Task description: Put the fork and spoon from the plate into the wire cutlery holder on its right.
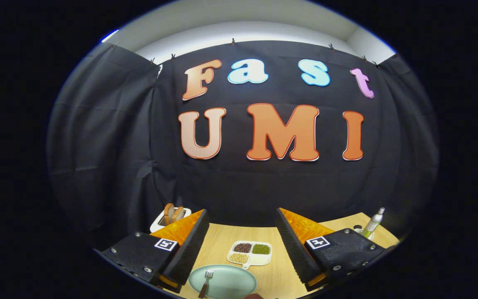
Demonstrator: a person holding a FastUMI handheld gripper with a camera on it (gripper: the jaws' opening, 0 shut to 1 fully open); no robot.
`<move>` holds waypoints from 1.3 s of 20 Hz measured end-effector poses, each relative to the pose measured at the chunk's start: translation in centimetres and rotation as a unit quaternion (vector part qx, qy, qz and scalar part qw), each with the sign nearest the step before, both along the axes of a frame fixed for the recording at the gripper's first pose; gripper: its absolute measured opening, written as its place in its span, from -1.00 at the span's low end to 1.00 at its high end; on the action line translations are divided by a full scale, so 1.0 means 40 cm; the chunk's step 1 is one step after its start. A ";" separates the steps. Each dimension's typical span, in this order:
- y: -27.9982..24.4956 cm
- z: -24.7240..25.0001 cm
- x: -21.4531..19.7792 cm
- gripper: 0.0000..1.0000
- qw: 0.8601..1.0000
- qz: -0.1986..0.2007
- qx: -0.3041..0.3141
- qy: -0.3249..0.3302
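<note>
Now | my gripper [242,245] spread wide, holding nothing | fork [206,282] lies on plate [239,286] low between my fingers, nearer the left one | I'd drop down, straddle the handle, then pinch.

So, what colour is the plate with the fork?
Pale green plate, seen in the gripper view between the open gripper fingers.

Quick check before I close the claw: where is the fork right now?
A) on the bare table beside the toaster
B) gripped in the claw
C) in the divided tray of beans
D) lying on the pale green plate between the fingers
D: the fork lies on the pale green plate, near its left edge, while the claw is open with nothing between its fingers.
</note>
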State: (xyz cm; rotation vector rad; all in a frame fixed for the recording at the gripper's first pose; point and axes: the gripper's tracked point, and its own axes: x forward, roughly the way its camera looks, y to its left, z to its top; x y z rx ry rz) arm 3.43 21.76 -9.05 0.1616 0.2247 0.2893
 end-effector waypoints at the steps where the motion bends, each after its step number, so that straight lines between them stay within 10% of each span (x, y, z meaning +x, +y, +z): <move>1: 0.025 -0.016 -0.003 0.94 1.000 0.007 -0.001 0.013; 8: 0.148 -0.286 -0.078 0.94 0.972 0.075 -0.053 0.218; 15: 0.242 -0.530 -0.209 0.90 0.901 0.152 -0.104 0.393; 26: 0.319 -0.744 -0.277 0.52 0.803 0.165 -0.126 0.559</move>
